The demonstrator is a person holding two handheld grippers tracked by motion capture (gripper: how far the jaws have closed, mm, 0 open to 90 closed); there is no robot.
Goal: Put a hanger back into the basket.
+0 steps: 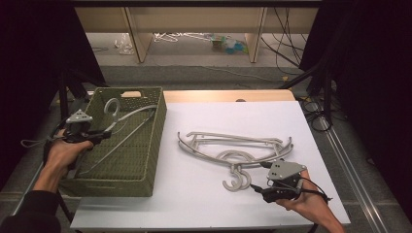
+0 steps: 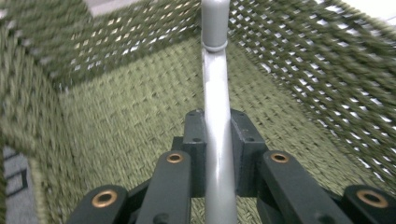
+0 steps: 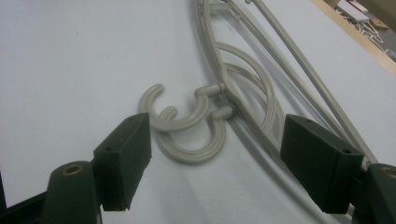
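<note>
Left tongs (image 2: pixel 217 140) clamp hanger (image 2: pixel 215 93); right tongs (image 3: pixel 215 161) wide open.

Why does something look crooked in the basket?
The grey plastic hanger is tilted in the green woven basket, hook poking above the rim, because the left hand-held gripper is clamped on its arm.

You will find no text, label, brand, number or sign that can be read on anything in these three views.
</note>
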